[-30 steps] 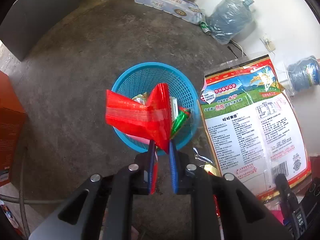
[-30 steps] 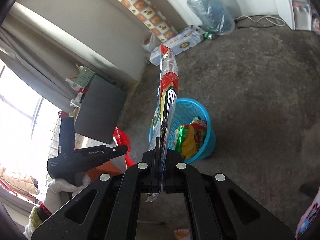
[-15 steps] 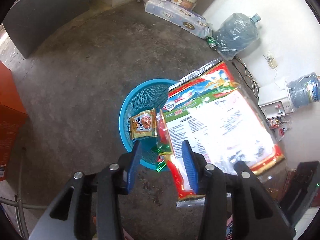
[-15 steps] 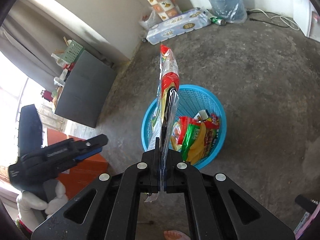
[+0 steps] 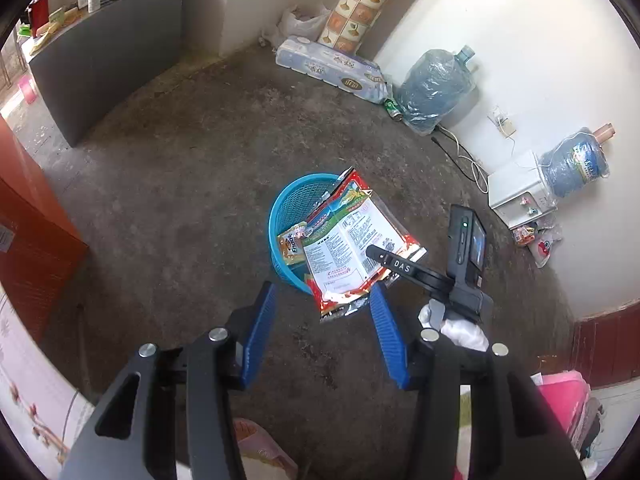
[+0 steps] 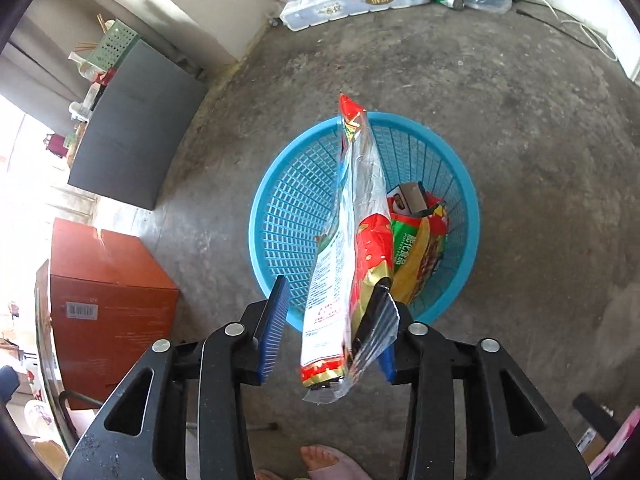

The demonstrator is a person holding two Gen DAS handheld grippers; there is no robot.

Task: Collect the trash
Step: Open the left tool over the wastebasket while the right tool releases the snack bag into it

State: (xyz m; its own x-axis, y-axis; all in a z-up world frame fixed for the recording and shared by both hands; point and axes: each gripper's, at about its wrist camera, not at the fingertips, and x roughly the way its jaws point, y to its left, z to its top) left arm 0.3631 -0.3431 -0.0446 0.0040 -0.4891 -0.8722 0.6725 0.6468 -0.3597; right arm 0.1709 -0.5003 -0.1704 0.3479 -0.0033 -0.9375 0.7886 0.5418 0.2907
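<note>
A blue mesh basket (image 5: pixel 288 208) stands on the concrete floor and shows in the right wrist view (image 6: pixel 296 200) too. It holds snack wrappers (image 6: pixel 416 240). A large red and white snack bag (image 6: pixel 352 240) hangs edge-on over the basket between the spread fingers of my right gripper (image 6: pixel 330 326), which is open; the bag leans on the right finger. In the left wrist view the same bag (image 5: pixel 352 244) lies across the basket's rim. My left gripper (image 5: pixel 324 336) is open and empty, above the floor short of the basket.
An orange cardboard box (image 6: pixel 104 300) stands left of the basket. A dark grey cabinet (image 6: pixel 132 128) stands at the back left. A toilet-paper pack (image 5: pixel 332 70) and water jugs (image 5: pixel 436 88) lie along the far wall. A white appliance (image 5: pixel 520 188) stands at the right.
My left gripper dropped its red wrapper into the basket, opened and pulled back. My right gripper moved over the basket and opened, so the large bag is no longer clamped.
</note>
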